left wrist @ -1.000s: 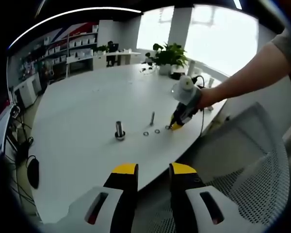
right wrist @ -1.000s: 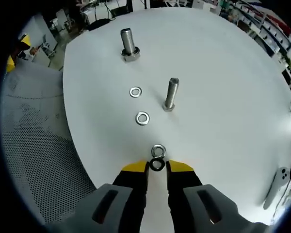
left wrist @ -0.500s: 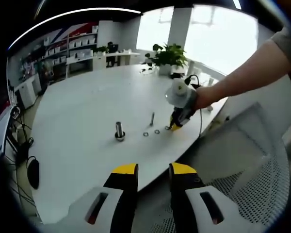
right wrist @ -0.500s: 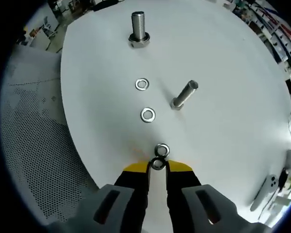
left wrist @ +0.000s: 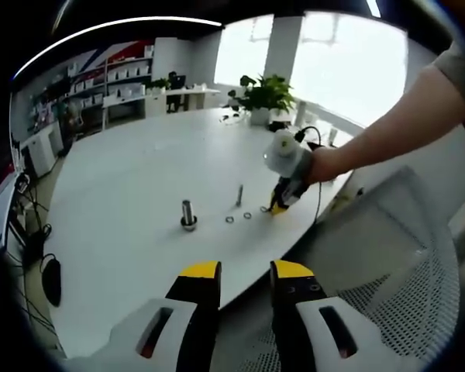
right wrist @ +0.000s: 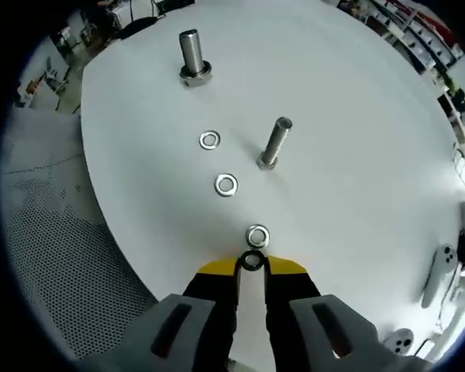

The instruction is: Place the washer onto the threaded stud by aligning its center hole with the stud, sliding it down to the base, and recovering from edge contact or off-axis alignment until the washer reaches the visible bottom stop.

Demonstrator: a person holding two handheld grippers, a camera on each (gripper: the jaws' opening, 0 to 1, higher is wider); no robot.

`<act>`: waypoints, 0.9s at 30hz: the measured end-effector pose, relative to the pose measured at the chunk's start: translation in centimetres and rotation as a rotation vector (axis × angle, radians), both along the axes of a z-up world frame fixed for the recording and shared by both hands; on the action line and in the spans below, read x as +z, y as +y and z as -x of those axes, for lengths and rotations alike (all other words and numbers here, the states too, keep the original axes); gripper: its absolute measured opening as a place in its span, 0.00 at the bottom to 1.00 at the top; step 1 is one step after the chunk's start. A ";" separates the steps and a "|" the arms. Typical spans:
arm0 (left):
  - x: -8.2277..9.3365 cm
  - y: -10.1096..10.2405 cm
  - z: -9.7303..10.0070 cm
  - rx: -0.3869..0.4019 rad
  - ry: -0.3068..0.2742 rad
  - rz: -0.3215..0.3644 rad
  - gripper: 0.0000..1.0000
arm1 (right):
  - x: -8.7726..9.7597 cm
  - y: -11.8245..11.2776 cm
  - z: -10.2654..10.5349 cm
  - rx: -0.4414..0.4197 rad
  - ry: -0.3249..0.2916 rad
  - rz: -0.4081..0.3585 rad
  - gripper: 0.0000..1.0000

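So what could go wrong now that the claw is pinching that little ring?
The right claw grips the dark washer only at its tips, so it might slip out. A loose washer lies just ahead and could get bumped. The thin stud is narrow, so the hole could easily catch its edge.

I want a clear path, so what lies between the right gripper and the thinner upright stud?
In the right gripper view, one loose washer lies on the table just beyond the right gripper, which pinches another washer; past it the tabletop is bare up to the thinner stud.
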State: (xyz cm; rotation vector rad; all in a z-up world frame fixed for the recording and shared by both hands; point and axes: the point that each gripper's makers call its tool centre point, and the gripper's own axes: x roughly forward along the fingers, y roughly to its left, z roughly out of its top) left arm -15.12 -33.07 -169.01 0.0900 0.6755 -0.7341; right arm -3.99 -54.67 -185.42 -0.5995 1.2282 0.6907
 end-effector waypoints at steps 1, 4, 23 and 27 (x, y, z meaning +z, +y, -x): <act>0.0 0.0 0.0 0.001 -0.001 0.002 0.23 | 0.0 -0.1 0.0 -0.016 -0.005 -0.013 0.14; 0.2 0.0 -0.1 0.005 -0.009 0.003 0.23 | 0.0 -0.4 -0.1 -0.049 -0.002 -0.030 0.14; 0.3 0.1 -0.2 0.011 -0.019 0.005 0.23 | 3.3 0.6 -2.0 -0.038 -0.071 -0.074 0.14; 0.4 0.2 -0.3 0.019 -0.025 0.008 0.23 | 4.5 1.3 -3.0 -0.024 -0.096 -0.099 0.14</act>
